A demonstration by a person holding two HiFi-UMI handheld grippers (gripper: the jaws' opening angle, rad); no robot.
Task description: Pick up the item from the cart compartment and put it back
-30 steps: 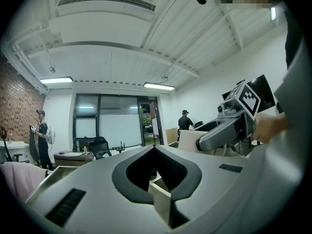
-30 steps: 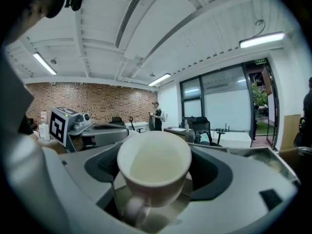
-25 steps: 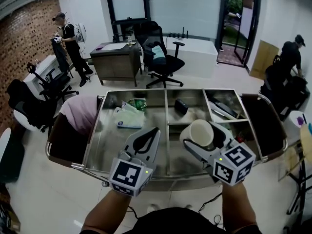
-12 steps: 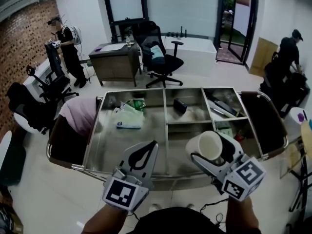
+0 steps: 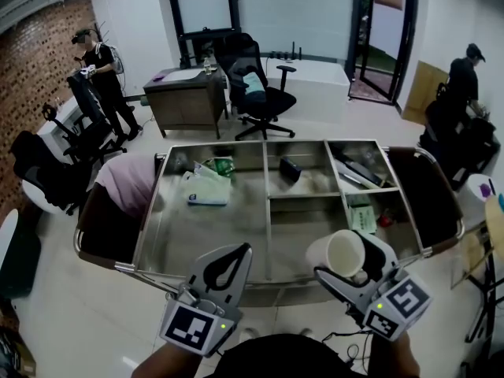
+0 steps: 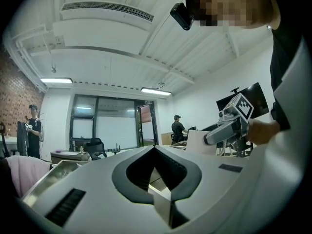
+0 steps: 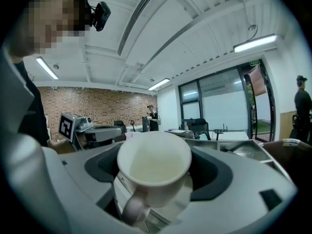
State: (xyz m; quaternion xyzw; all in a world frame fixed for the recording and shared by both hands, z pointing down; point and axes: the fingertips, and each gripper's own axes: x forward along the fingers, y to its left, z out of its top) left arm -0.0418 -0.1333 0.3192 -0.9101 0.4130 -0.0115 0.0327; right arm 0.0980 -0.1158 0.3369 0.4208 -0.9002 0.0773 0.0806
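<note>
My right gripper clamps the white glazed ceramic mug round its body. I judge it rigid, slick, breakable, so grip firm. Left gripper is closed and empty.

The steel cart carries a white bag, a black item and a green packet in separate compartments.

left tongs: closed | right tongs: clamping white mug | above cart

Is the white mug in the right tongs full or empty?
Empty: the mug shows a bare pale interior in the right gripper view.
</note>
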